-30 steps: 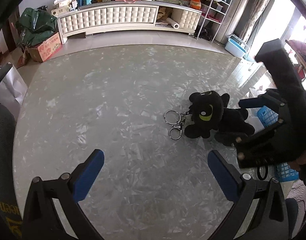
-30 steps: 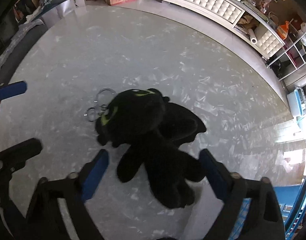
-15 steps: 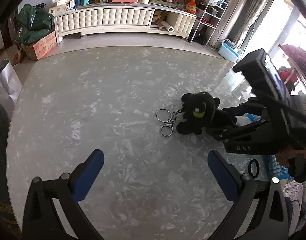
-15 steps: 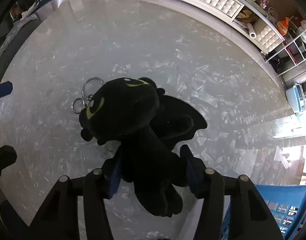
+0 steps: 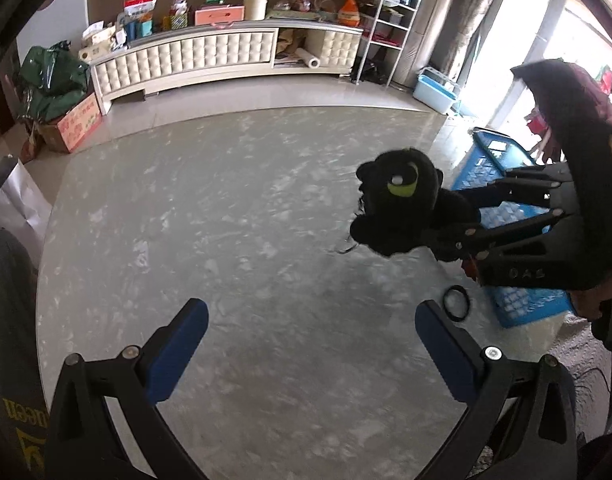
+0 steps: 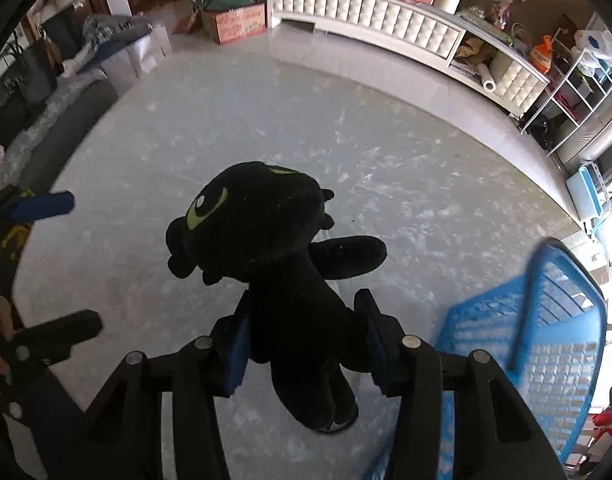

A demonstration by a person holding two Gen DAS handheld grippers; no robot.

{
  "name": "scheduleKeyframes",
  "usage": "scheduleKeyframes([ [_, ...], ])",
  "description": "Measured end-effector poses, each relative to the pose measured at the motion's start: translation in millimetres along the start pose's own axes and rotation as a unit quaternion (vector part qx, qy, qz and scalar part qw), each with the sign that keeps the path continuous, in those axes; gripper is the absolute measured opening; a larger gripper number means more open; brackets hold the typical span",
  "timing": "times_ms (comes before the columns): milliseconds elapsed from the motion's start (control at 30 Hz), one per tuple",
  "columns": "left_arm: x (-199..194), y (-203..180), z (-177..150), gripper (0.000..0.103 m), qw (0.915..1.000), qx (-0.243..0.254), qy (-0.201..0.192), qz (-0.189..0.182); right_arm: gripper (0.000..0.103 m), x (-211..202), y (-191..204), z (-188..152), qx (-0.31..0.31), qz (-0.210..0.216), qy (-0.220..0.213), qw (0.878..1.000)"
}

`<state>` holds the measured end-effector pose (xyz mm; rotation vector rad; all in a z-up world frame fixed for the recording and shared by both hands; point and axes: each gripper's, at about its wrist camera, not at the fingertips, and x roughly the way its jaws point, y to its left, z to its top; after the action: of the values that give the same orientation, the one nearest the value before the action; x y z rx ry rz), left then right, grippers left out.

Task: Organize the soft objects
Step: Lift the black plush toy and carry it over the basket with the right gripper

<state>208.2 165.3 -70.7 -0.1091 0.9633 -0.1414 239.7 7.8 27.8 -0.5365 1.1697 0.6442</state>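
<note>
A black plush dragon with green eyes [image 6: 262, 236] is clamped at its body by my right gripper [image 6: 306, 340] and hangs in the air above the grey marble table [image 6: 386, 152]. The left wrist view shows the same plush [image 5: 402, 196] held by the right gripper [image 5: 446, 240] at the right. My left gripper [image 5: 310, 344] is open and empty over the table's near side. A blue plastic basket [image 6: 546, 320] stands just right of the plush; it also shows in the left wrist view [image 5: 502, 216].
A black ring [image 5: 457, 298] lies on the table near the basket. A white tufted cabinet [image 5: 210, 60] with clutter lines the far wall. A cardboard box [image 5: 76, 122] and green bag sit at the left. A white wire shelf [image 5: 390, 36] stands at the right.
My right gripper closed on the plush dragon and lifted it off the table toward the blue basket. The key rings that lay beside it are no longer on the table. My left gripper stayed open.
</note>
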Motion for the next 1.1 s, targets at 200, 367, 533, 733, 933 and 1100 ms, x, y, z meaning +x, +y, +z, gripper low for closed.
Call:
scheduleKeyframes([
  [200, -14.3, -33.2, -7.7, 0.103, 0.9993, 0.026, 0.012, -0.025, 0.046, -44.3, -7.1, -6.2, 0.007, 0.005, -0.030, 1.000],
  [367, -23.5, -54.0, -8.0, 0.103, 0.9985, 0.049, 0.010, -0.024, 0.047, -79.8, -17.3, -8.6, 0.007, -0.006, -0.047, 0.999],
  [533, -27.8, -65.4, -3.1, 0.103, 0.9977, 0.056, 0.006, -0.037, 0.047, -100.2, -42.8, -20.5, 0.018, -0.021, -0.062, 0.998],
  [733, -19.1, -86.4, 0.6, 0.103, 0.9962, 0.071, 0.016, -0.048, 0.047, -118.9, -65.8, -42.1, 0.038, -0.060, -0.080, 0.994],
  [933, -0.1, -106.9, 2.7, 0.103, 0.9938, 0.086, 0.032, -0.062, 0.047, -114.8, -90.8, -53.4, 0.073, -0.077, -0.077, 0.991],
  [1100, 18.8, -123.7, 4.9, 0.103, 0.9913, 0.103, 0.047, -0.066, 0.048, -107.1, -113.7, -64.9, 0.097, -0.084, -0.063, 0.990],
])
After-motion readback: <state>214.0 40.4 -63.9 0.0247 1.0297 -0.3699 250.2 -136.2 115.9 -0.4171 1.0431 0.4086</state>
